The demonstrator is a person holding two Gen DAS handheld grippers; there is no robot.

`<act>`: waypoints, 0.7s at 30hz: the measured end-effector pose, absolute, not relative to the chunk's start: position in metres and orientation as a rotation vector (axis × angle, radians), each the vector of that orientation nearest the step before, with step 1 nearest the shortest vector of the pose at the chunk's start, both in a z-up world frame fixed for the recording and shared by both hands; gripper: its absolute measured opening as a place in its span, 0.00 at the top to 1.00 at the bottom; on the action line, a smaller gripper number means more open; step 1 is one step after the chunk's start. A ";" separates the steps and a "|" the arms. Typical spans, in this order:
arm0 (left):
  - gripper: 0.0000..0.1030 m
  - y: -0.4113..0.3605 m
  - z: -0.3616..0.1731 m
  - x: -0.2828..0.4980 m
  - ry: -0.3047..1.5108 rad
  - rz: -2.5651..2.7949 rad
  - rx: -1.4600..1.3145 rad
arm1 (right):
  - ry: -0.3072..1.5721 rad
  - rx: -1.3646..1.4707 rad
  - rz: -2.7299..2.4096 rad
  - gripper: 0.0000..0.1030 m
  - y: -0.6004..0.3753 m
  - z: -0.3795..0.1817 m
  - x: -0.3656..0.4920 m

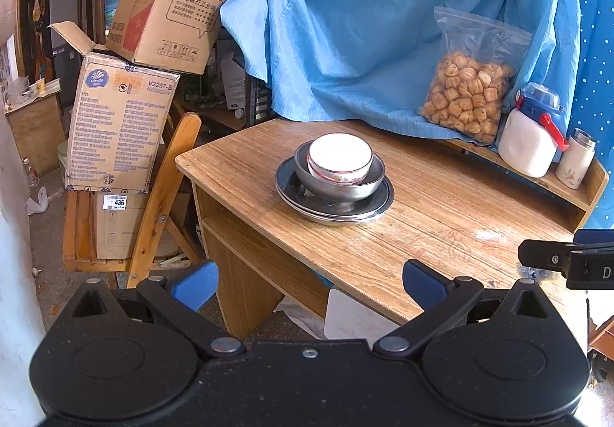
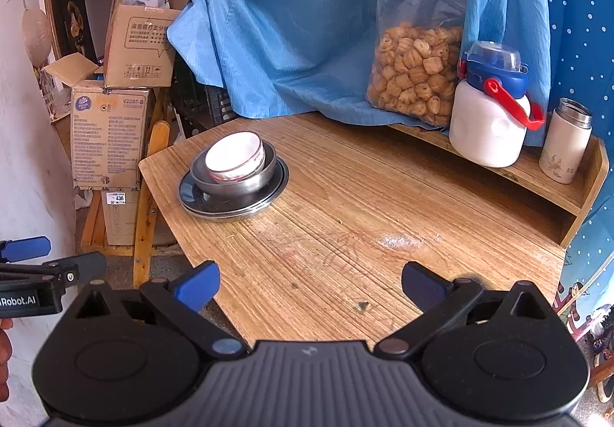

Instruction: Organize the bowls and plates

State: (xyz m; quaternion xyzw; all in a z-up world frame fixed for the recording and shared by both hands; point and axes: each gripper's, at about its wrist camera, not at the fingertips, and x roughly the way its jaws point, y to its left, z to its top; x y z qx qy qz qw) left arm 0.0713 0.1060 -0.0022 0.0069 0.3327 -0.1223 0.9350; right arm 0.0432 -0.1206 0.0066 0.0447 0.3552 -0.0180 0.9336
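A white ceramic bowl (image 1: 340, 157) with a red rim line sits inside a grey metal bowl (image 1: 341, 185), which rests on stacked steel plates (image 1: 291, 193) on the wooden table (image 1: 441, 220). The right wrist view shows the same stack: white bowl (image 2: 235, 157), metal bowl (image 2: 245, 183), plates (image 2: 192, 197). My left gripper (image 1: 310, 283) is open and empty, held back from the stack at the table's near edge. My right gripper (image 2: 310, 283) is open and empty too, over the table's near side, to the right of the stack. The left gripper (image 2: 27, 266) shows at the left edge of the right wrist view.
On a raised shelf (image 2: 537, 181) at the back right stand a bag of biscuits (image 2: 416, 74), a white jug with a blue lid (image 2: 487, 120) and a small flask (image 2: 564, 143). A blue cloth (image 1: 364, 24) hangs behind. Cardboard boxes (image 1: 119, 120) sit on a wooden chair (image 1: 169, 189) to the left.
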 end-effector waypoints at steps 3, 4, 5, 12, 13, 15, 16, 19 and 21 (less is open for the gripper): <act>0.01 0.105 -0.002 0.072 0.682 -0.251 0.013 | 0.727 0.091 -0.035 0.00 -0.122 0.006 0.043; 0.01 0.104 -0.002 0.072 0.682 -0.250 0.013 | 0.727 0.091 -0.035 0.00 -0.122 0.006 0.043; 0.01 0.104 -0.002 0.072 0.682 -0.251 0.014 | 0.728 0.091 -0.035 0.00 -0.122 0.006 0.043; 0.01 0.103 -0.002 0.072 0.682 -0.254 0.016 | 0.728 0.091 -0.036 0.00 -0.122 0.007 0.043; 0.01 0.103 -0.002 0.072 0.682 -0.253 0.016 | 0.727 0.091 -0.036 0.00 -0.122 0.007 0.043; 0.01 0.103 -0.002 0.072 0.683 -0.254 0.016 | 0.727 0.091 -0.035 0.00 -0.122 0.007 0.043; 0.01 0.103 -0.002 0.072 0.684 -0.254 0.014 | 0.728 0.092 -0.035 0.00 -0.123 0.007 0.043; 0.01 0.103 -0.002 0.073 0.685 -0.258 0.014 | 0.726 0.092 -0.036 0.00 -0.123 0.007 0.043; 0.01 0.102 -0.002 0.073 0.686 -0.259 0.015 | 0.726 0.092 -0.035 0.00 -0.123 0.007 0.043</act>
